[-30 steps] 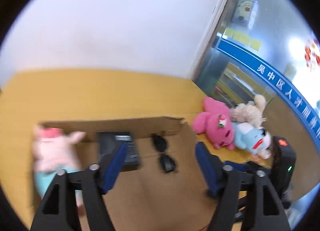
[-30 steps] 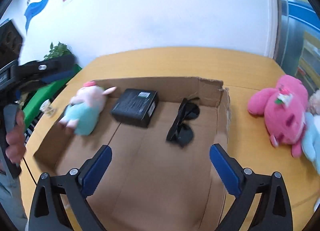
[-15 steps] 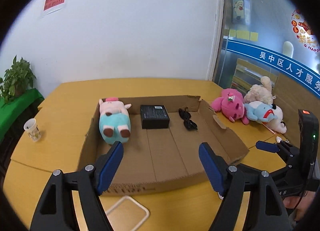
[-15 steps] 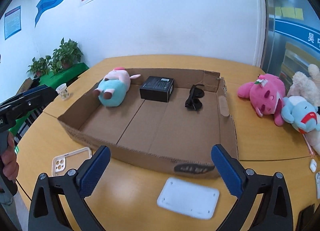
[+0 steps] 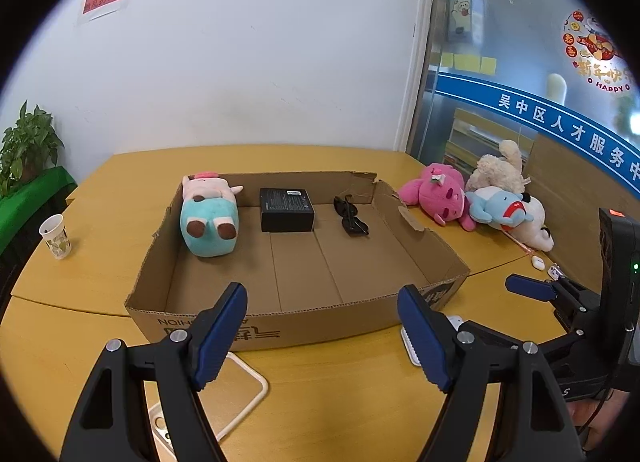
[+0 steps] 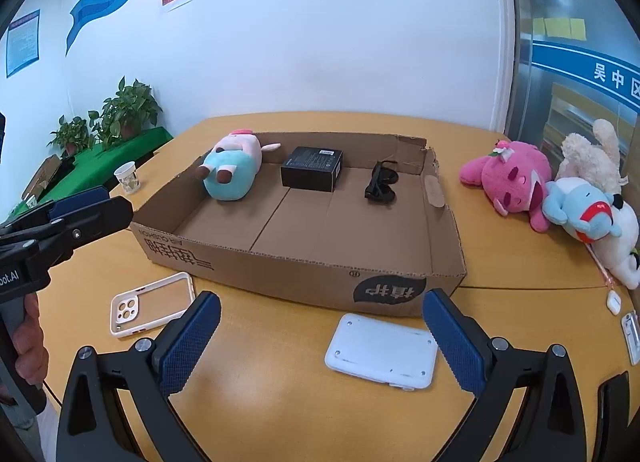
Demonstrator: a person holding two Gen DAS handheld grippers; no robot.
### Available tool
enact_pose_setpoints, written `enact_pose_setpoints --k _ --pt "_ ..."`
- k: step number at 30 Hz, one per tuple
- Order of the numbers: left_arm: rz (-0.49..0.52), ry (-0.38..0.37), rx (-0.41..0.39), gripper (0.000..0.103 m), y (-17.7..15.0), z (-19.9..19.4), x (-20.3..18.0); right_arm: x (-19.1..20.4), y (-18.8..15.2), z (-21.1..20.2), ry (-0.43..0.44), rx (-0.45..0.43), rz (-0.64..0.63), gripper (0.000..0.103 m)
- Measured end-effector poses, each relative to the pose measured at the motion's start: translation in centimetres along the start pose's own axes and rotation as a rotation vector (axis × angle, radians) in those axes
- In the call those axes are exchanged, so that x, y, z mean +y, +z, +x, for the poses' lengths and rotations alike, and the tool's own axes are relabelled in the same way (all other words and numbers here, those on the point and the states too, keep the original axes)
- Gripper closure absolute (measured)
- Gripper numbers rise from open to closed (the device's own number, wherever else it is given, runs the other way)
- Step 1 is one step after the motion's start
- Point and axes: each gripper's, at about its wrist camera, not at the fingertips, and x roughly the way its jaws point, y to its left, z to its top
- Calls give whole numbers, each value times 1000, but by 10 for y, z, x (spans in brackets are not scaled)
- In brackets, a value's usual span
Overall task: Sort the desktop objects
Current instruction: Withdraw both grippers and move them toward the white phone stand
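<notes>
Two parted grippers before box [image 6: 304, 278] edge

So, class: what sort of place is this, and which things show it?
Probably an office or public service centre: a blue wall banner with Chinese lettering, a round yellow wooden meeting table, and potted green plants.
</notes>
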Motion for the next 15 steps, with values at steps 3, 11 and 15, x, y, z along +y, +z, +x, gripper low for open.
enact_pose_setpoints --k 3,11,15 --pt "-8 -7 2 25 -4 1 -2 -1 -6 -1 1 1 -3 0" --pt "-29 -58 76 25 -20 23 -13 -36 -32 16 12 66 71 0" --pt "-61 -145 192 25 -34 58 -18 -64 -61 40 -8 175 86 0"
